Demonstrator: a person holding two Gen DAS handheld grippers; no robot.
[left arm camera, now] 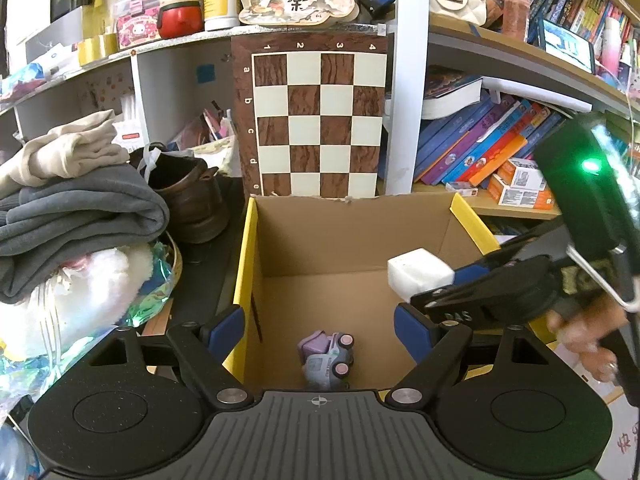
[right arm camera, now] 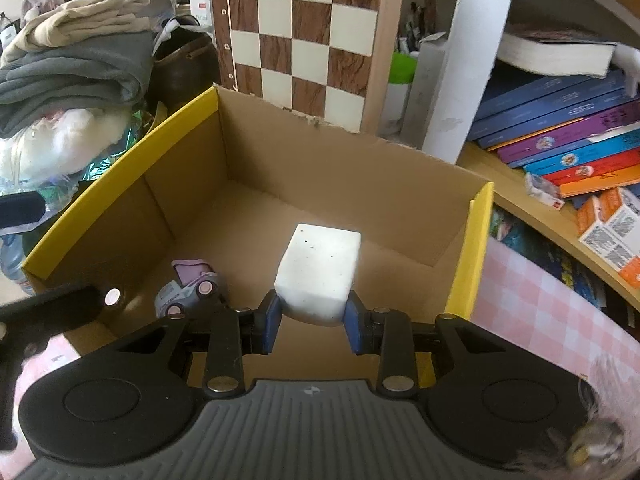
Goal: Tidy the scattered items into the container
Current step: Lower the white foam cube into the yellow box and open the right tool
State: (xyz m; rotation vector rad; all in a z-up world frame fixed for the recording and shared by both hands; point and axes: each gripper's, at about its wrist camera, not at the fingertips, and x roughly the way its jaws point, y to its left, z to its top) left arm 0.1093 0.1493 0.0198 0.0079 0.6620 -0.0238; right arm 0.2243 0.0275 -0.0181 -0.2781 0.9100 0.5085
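Landmark: the cardboard box [right arm camera: 280, 160], open-topped, brown corrugated walls inside, yellow outer faces, ragged torn edge along its far rim.

Right gripper [right arm camera: 313, 326]: blue pads clamped on the lower end of a white block [right arm camera: 320, 272]. Block is matte, slightly pitted, rounded at the corners, with a few dark specks on its upper face. It hangs above the box floor, inside the box opening, toward the right wall.

Left gripper [left arm camera: 320, 326]: jaws spread wide, nothing between the blue pads; it sits over the near rim of the box. A hand [left arm camera: 588, 336] grips the right tool's handle just outside the box's right wall.

On the box floor, near the front left corner: a toy truck [right arm camera: 188, 290], smooth plastic, pale grey-blue body, lilac top, pink wheel hubs, tipped on its side.

Behind the box: a chessboard [left arm camera: 320, 120], wood-grain brown and cream squares, standing upright against the shelf post. Left of the box: folded grey fleece [left arm camera: 76, 216] under beige cloth, and a brown leather shoe [left arm camera: 192, 200]. Right of the box: slanted glossy books [left arm camera: 480, 148] on a wooden shelf.
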